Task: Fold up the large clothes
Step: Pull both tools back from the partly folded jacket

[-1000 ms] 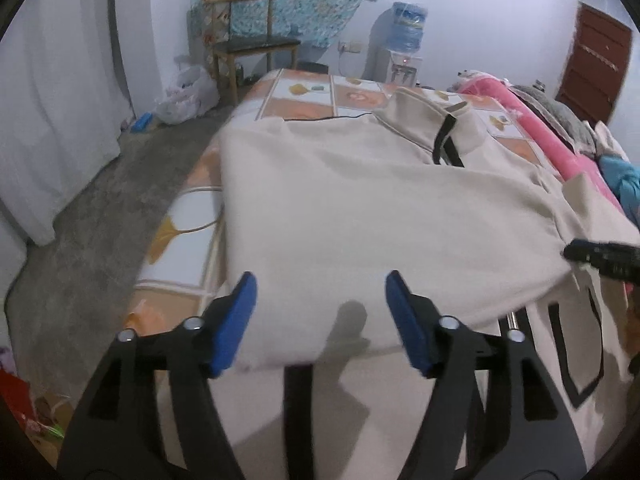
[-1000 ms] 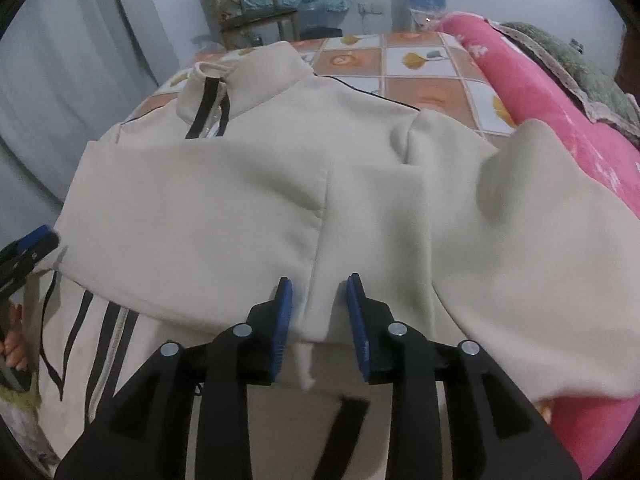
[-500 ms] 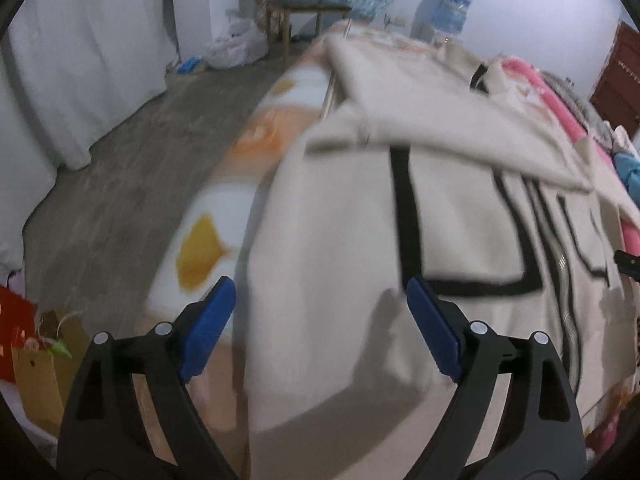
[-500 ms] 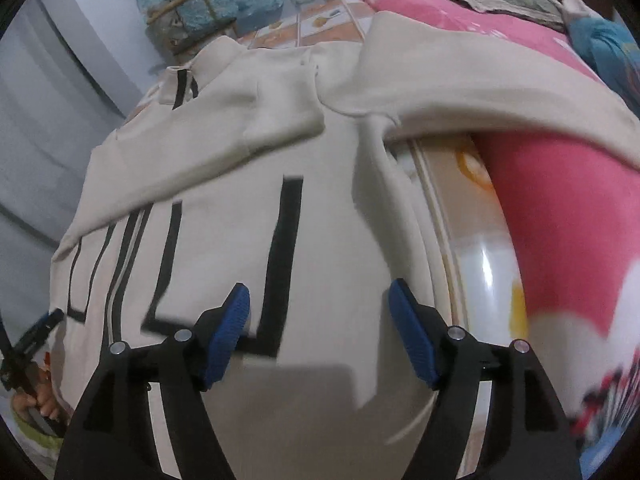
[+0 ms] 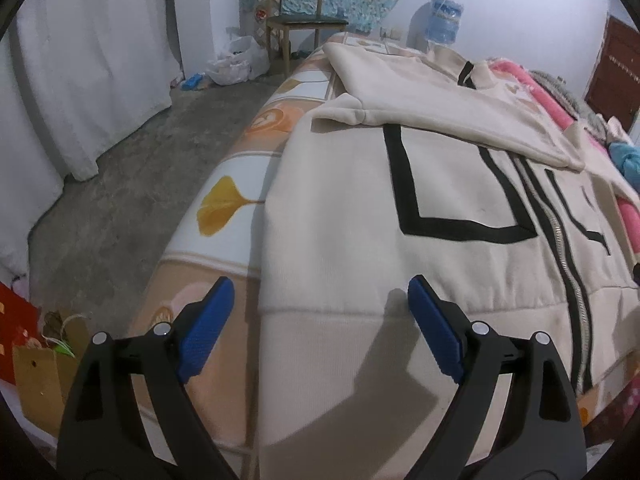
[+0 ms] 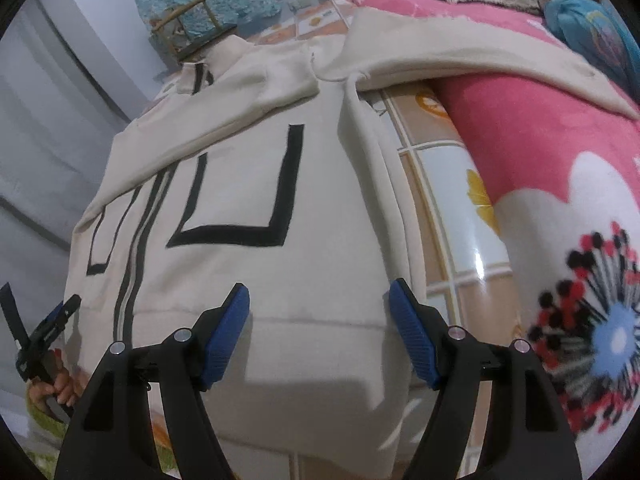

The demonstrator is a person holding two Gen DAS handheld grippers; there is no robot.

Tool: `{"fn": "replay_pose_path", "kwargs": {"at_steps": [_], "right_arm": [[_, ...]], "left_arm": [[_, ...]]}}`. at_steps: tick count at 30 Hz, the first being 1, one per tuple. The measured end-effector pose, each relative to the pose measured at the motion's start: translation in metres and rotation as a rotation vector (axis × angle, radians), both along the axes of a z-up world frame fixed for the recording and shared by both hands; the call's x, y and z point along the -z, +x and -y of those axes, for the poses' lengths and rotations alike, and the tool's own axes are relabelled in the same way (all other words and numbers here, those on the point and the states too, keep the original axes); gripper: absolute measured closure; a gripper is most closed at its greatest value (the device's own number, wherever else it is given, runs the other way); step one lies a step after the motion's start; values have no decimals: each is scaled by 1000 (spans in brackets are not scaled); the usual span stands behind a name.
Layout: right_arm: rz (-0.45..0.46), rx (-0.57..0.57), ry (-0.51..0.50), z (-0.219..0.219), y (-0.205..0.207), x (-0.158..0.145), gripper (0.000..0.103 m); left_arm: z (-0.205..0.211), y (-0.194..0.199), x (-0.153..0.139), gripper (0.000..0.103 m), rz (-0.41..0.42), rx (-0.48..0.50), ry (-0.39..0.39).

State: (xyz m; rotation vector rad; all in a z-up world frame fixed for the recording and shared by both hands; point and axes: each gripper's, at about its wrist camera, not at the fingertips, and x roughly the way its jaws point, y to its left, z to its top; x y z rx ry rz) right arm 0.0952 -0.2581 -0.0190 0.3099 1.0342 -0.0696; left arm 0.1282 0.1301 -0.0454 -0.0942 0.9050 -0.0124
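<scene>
A large cream zip jacket (image 5: 360, 216) with black stripe trim lies front up on the bed; it also shows in the right wrist view (image 6: 256, 184). One sleeve (image 5: 460, 116) is folded across its chest. The other sleeve (image 6: 460, 52) stretches right over a pink blanket. My left gripper (image 5: 320, 320) is open and empty above the jacket's left hem corner. My right gripper (image 6: 320, 320) is open and empty above the right hem corner. The left gripper also shows in the right wrist view (image 6: 44, 328) at the far left.
The bed has a tiled, leaf-print cover (image 5: 224, 204). A rolled pink flowered blanket (image 6: 560, 184) lies along the right side. A wooden chair (image 5: 296, 24), a water bottle (image 5: 444, 16), a white curtain (image 5: 80, 72) and bags on the floor (image 5: 36, 356) stand around.
Both grippers let go of the folded sleeve and drew back to the hem. The right gripper opened wide. The sleeve now lies across the chest.
</scene>
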Motion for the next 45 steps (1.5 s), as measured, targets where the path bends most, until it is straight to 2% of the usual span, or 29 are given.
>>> {"fn": "replay_pose_path", "kwargs": {"at_steps": [2, 6, 9, 11, 14, 16, 17, 18, 20, 22, 24, 27, 32, 38, 45], "right_arm": [[17, 3, -8, 1, -9, -9, 33], [58, 56, -24, 13, -25, -21, 33], [39, 98, -36, 22, -28, -15, 33], [14, 99, -58, 22, -30, -6, 36], [-1, 86, -94, 18, -35, 4, 50], [3, 63, -111, 12, -36, 7, 64], [4, 46, -112, 9, -36, 9, 67], [1, 29, -113, 6, -36, 12, 78], [1, 22, -149, 4, -35, 15, 86], [28, 17, -147, 5, -39, 11, 96], [57, 7, -133, 5, -42, 2, 97], [84, -20, -153, 0, -48, -7, 97], [120, -38, -156, -2, -61, -18, 98], [136, -41, -137, 2, -88, -27, 98], [116, -40, -113, 3, -122, -24, 98]], "left_arm": [[-2, -6, -1, 18, 6, -1, -13], [-4, -17, -3, 32, 2, 0, -22], [-7, -21, -3, 39, -1, -9, -25], [-9, -23, -3, 42, 0, -21, -22], [-10, -25, -2, 50, 10, -42, -19], [-9, -25, -2, 65, 15, -37, -37], [-6, -25, -3, 66, 17, -32, -38], [-3, -26, -3, 68, 21, -33, -18], [3, -27, -3, 75, 29, -24, 27], [9, -28, -8, 90, 35, -20, 88], [8, -31, -14, 97, 48, -8, 87], [14, -42, -29, 98, 97, 23, 124], [21, -58, -43, 99, 130, 55, 152], [17, -87, -50, 98, 126, 77, 154], [18, -122, -48, 98, 109, 76, 201]]}}
